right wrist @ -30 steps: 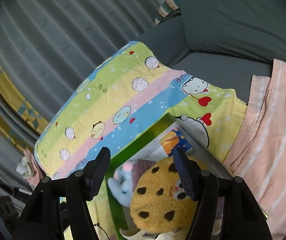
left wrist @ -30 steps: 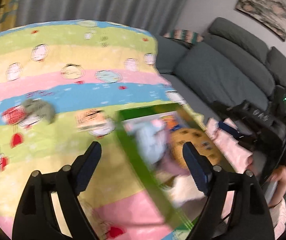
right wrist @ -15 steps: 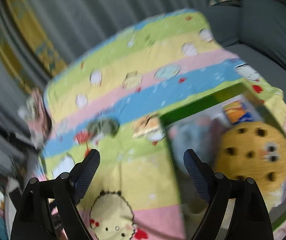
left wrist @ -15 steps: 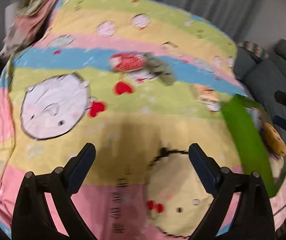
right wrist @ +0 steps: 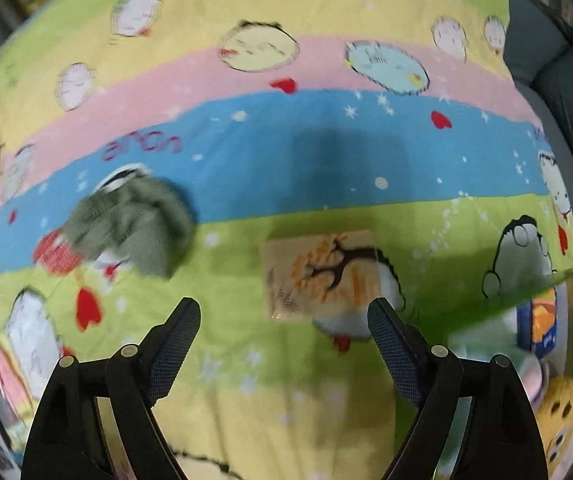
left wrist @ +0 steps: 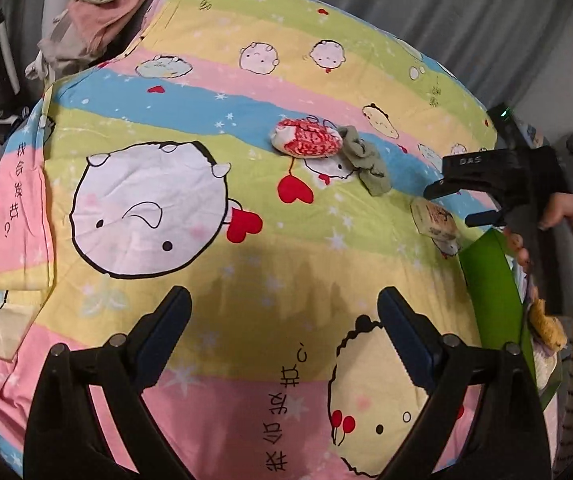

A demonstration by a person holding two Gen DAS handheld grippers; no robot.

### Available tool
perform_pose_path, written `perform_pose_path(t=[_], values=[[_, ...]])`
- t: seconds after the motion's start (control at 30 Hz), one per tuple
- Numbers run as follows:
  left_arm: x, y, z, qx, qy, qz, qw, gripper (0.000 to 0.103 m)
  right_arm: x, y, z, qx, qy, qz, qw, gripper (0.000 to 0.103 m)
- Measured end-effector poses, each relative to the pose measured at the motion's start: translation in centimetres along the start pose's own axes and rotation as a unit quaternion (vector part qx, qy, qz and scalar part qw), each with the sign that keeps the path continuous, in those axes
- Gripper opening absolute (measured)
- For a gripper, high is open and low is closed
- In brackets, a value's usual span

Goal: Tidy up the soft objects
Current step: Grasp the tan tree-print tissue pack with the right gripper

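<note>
Both grippers hang over the striped quilt [left wrist: 190,92] with jaws spread, empty. The left gripper [left wrist: 282,312] is over bare fabric. The right gripper [right wrist: 284,322] hovers just short of a small beige packet [right wrist: 320,276]; a green sock [right wrist: 134,228] lies left, touching a red-and-white bundle [left wrist: 306,142].

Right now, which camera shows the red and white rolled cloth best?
The left wrist view: the red and white rolled cloth lies sharp and whole on the quilt. In the right wrist view it is blurred and mostly hidden behind the green sock.

The light is soft and even. The left wrist view is sharp, the right wrist view is blurred. Both bend strongly at dark corners. Shadows fall on the quilt [left wrist: 270,280].
</note>
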State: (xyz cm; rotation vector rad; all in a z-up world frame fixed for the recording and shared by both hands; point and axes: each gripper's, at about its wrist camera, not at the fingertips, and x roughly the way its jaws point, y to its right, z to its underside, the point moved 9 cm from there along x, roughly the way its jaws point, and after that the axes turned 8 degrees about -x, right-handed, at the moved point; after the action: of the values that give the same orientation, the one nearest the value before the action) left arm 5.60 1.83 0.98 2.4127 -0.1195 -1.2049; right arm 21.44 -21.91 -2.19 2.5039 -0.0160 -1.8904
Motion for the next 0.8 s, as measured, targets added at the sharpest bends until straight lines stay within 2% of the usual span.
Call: perform_pose_path(t=[0.07,0.17,0.27,0.33,0.37,0.43,0.53,0.7,0.8], values=[[0.0,-0.2,-0.2,-0.008,-0.003,0.007,0.9999,0.094,0.8,0.8,-0.8,0.008,-0.016,0.011,1.000,0.087],[0.0,-0.4,-0.5,-0.017,-0.006,0.013,0.9997,0.094,2.2,1.3,-1.4,-0.015,-0.040,0.033,0.999,0.087],[0.1,-0.4,-0.6,-0.019,-0.009,0.015,0.9997,0.094,3.8,1.6,-1.3,-0.027,-0.073,0.030,0.997,0.087],[0.2,-0.5,-0.7,-0.022,-0.010,0.017,0.9996,0.094,4.4,2.2,-1.3,-0.027,-0.079,0.042,0.996,0.074],[0.2,-0.5,-0.7,-0.024,-0.012,0.018,0.9995,0.094,4.7,2.4,-1.2,-0.024,-0.080,0.043,0.996,0.074],[0.4,-0.6,-0.6,-0.026,-0.016,0.018,0.9994,0.094,4.6,2.3,-1.0,-0.017,-0.073,0.032,0.997,0.074],[0.4,-0.7,-0.6,-0.027,-0.016,0.016,0.9994,0.094,3.9,0.3,0.1,-0.043,-0.063,-0.001,0.997,0.074],[0.3,-1.0,-0.7,-0.029,-0.016,0.015,0.9993,0.094,2.1,-5.5,5.0,-0.110,-0.060,-0.076,0.989,0.074],[0.2,-1.2,-0.6,-0.030,-0.016,0.013,0.9993,0.094,0.8,-7.8,8.5,-0.133,-0.047,-0.093,0.986,0.076]])
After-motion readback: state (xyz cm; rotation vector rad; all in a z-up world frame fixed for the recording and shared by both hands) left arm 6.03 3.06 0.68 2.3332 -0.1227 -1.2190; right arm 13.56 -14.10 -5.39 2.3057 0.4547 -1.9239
